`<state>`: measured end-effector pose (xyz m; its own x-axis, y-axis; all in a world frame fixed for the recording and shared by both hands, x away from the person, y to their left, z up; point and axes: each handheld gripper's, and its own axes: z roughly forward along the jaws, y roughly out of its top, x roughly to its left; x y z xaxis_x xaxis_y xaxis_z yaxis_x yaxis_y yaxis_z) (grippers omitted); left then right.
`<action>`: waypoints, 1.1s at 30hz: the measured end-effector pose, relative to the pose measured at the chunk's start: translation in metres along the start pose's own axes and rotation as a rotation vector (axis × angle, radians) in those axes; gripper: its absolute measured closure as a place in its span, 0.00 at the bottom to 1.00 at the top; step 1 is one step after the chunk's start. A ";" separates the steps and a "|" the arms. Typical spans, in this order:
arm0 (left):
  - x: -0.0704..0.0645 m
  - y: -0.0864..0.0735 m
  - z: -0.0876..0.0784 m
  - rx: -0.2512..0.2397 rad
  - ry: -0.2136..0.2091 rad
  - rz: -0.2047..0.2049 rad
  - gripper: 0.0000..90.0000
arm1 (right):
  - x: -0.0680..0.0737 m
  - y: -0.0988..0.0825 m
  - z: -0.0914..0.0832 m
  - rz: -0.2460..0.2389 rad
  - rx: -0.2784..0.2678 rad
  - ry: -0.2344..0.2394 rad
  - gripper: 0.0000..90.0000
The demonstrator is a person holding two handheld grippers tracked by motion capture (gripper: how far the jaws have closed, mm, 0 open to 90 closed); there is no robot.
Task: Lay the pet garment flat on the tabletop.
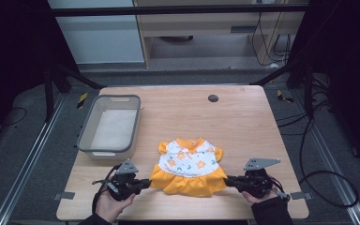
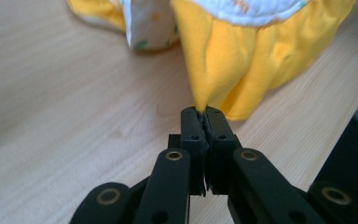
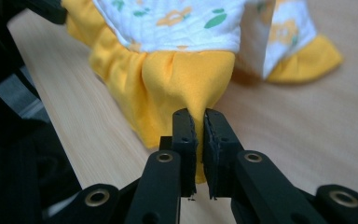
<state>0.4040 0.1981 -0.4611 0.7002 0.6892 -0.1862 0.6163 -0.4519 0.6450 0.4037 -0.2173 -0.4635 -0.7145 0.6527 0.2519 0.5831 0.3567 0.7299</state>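
Both claws clamped on the dress hem, one at each lower corner.

Left gripper (image 1: 146, 183) has its jaws pressed together on a pinch of the orange skirt at the left corner of the small dress (image 1: 189, 166); in my left gripper view the fabric rises straight out from between the tips (image 2: 201, 112). Right gripper (image 1: 228, 180) bites the opposite corner the same way, with the orange cloth running down between its jaws (image 3: 196, 116). Dress lies front-up near my edge of the wooden table (image 1: 243, 117), white floral bodice toward the far side, skirt stretched between my two hands. Grey bin (image 1: 110, 124) sits to the left of it, apart from the dress.
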 end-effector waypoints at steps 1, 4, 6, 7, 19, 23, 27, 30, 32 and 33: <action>0.000 -0.001 0.003 0.007 0.006 0.000 0.95 | -0.001 -0.003 0.004 0.009 0.014 -0.011 0.89; 0.001 -0.004 0.013 0.016 0.078 0.022 0.74 | -0.004 -0.008 0.017 0.009 0.069 -0.059 0.84; 0.001 -0.005 0.013 -0.002 0.087 0.021 0.62 | -0.003 -0.008 0.018 0.002 0.067 -0.071 0.81; 0.001 -0.005 0.012 -0.015 0.089 0.020 0.57 | -0.004 -0.008 0.017 -0.004 0.049 -0.073 0.78; 0.011 0.023 -0.017 -0.215 0.161 0.028 0.38 | -0.017 0.009 -0.001 -0.005 -0.182 -0.186 0.60; 0.019 0.046 -0.015 -0.239 0.189 0.032 0.40 | -0.031 0.023 0.000 0.037 -0.233 -0.216 0.59; 0.030 0.073 -0.002 -0.227 0.241 0.041 0.43 | -0.043 0.036 0.009 0.059 -0.244 -0.231 0.59; 0.039 0.087 0.012 -0.211 0.270 0.045 0.45 | -0.052 0.047 0.022 0.064 -0.230 -0.238 0.59; 0.046 0.094 0.027 -0.184 0.292 0.053 0.45 | -0.056 0.051 0.031 0.065 -0.219 -0.244 0.59; 0.046 0.094 0.027 -0.184 0.292 0.053 0.45 | -0.058 0.053 0.037 0.066 -0.211 -0.244 0.59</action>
<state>0.5036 0.1718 -0.4287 0.5808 0.8123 0.0536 0.4879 -0.4001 0.7758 0.4908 -0.2112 -0.4630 -0.5493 0.8197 0.1624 0.5141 0.1783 0.8390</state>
